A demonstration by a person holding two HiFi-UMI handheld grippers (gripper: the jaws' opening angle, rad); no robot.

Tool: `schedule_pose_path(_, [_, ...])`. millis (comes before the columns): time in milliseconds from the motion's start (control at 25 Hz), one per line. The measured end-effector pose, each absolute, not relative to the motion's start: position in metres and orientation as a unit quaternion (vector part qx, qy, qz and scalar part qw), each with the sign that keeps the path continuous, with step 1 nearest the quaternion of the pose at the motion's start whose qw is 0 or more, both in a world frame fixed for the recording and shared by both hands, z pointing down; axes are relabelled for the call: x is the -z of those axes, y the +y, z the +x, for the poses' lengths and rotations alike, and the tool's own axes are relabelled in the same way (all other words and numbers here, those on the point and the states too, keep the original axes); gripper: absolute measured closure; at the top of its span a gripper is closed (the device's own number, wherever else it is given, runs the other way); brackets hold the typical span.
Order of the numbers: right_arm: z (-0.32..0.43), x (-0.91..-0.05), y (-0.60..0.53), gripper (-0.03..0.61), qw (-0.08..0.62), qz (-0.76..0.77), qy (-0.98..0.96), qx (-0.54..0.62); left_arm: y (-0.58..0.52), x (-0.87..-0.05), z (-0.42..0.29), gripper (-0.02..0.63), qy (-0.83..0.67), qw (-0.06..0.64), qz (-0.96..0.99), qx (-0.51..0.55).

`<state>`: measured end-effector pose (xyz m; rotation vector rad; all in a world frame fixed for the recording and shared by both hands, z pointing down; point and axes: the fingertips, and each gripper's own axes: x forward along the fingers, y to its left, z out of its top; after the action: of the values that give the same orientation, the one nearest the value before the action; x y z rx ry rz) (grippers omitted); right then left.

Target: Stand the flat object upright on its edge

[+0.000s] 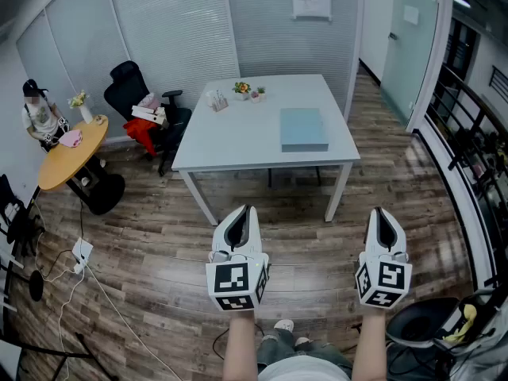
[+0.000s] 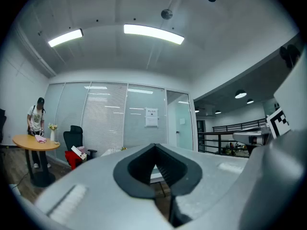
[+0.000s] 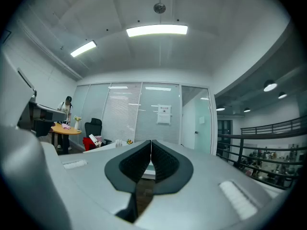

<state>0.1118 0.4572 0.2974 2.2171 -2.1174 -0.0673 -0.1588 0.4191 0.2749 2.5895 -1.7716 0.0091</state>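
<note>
A wood-plank floor point(image 1: 159, 236) fills most of the head view, with slatted blinds and glass walls behind it and a dark railing point(image 1: 468, 125) along the right side. In the middle of the room stands a white square tabletop point(image 1: 238, 133) on thin legs. To its left is a smaller round wooden table point(image 1: 75, 153), where a person point(image 1: 40, 117) stands at the far edge, and between the two tables sits a black office chair point(image 1: 131, 90) with red cloth point(image 1: 143, 133) piled on its seat. The flat object point(image 1: 302, 128), a pale blue slab, lies flat on its broad face on the right half of the tabletop, near the front edge and well apart from both tongs. The left tongs point(image 1: 248, 209) and right tongs point(image 1: 379, 210) are held level side by side in the foreground, short of the tabletop's front edge, each with its marker cube nearest the person's forearms. In the left gripper view the left tongs point(image 2: 154, 146) are clenched, the ribbed pads meeting at the tip with nothing between them. In the right gripper view the right tongs point(image 3: 151, 142) are likewise clenched and empty. Toward the back of the tabletop stand a small flowering plant point(image 1: 242, 89) and a few other small items too tiny to identify.
</note>
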Motion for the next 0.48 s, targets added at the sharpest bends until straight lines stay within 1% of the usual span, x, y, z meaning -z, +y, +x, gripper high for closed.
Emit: schedule_pose_path(480, [0.109, -0.306, 0.449, 0.552, 0.037, 0.723, -0.689, 0.019, 0.408, -0.284, -0.16, 0.61, -0.558, 0.005, 0.829, -0.009])
